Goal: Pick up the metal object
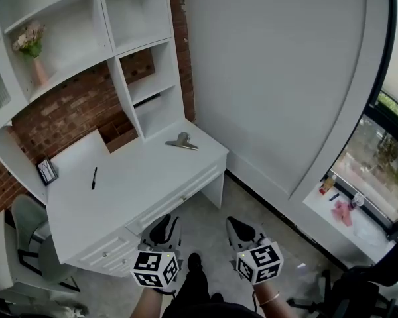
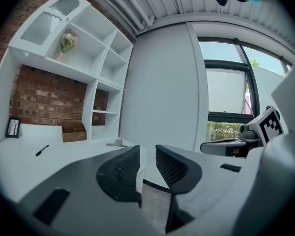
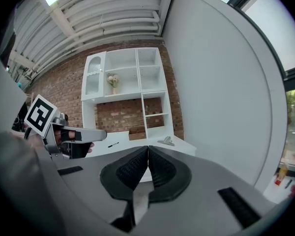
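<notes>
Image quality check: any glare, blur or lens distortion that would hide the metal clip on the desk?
Head view: even daylight, metal clip sharp against the white desk, no glare. Left gripper view: heavy fisheye with dark corners, window bright but not blown out, clip tiny but readable. Right gripper view: same fisheye and dark rim, clip small yet clear.

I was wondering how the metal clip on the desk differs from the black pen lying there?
The metal clip is silvery and broad, with a raised handle; the pen is black, thin and straight. The clip lies near the right end of the desk, by the shelf unit; the pen lies further left, nearer the small picture frame. Both rest on the white desk, untouched.
</notes>
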The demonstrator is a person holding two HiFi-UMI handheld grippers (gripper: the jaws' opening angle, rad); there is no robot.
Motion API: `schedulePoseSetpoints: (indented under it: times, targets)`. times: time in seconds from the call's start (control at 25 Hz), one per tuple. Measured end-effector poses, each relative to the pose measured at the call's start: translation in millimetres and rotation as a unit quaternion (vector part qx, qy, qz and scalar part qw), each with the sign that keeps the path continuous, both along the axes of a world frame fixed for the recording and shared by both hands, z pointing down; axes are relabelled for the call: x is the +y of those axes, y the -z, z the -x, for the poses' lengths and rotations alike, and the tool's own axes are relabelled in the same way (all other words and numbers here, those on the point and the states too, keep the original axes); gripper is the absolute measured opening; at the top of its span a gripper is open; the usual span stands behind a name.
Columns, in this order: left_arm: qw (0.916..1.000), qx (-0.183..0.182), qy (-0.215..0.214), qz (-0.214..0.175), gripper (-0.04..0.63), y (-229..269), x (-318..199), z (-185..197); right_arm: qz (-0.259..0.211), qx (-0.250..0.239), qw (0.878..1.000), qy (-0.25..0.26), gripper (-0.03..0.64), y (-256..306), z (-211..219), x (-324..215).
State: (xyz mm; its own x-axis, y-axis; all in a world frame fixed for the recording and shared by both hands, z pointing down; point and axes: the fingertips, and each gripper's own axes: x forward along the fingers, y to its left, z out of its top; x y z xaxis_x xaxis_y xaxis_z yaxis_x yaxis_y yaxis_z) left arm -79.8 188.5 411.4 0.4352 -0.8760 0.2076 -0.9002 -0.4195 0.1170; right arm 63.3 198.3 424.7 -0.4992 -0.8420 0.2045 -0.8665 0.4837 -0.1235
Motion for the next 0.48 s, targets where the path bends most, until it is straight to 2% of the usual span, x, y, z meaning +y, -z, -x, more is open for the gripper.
schedulePoseSetpoints:
  times: [0.32,0.48]
  targets:
    - [0.9997,0.002,-0.005,0.022,0.144,-15.5,-97.1,13.0,0.019,-0.005,1.0,-0.007,0.006,-9.9,9.2,-85.8]
    - [0.9994,-0.011,-0.005,0.032,0.176,-21.1,-146.5,24.0,0.028,-0.013,0.999,-0.014,0.005,-12.8,19.8,-132.1]
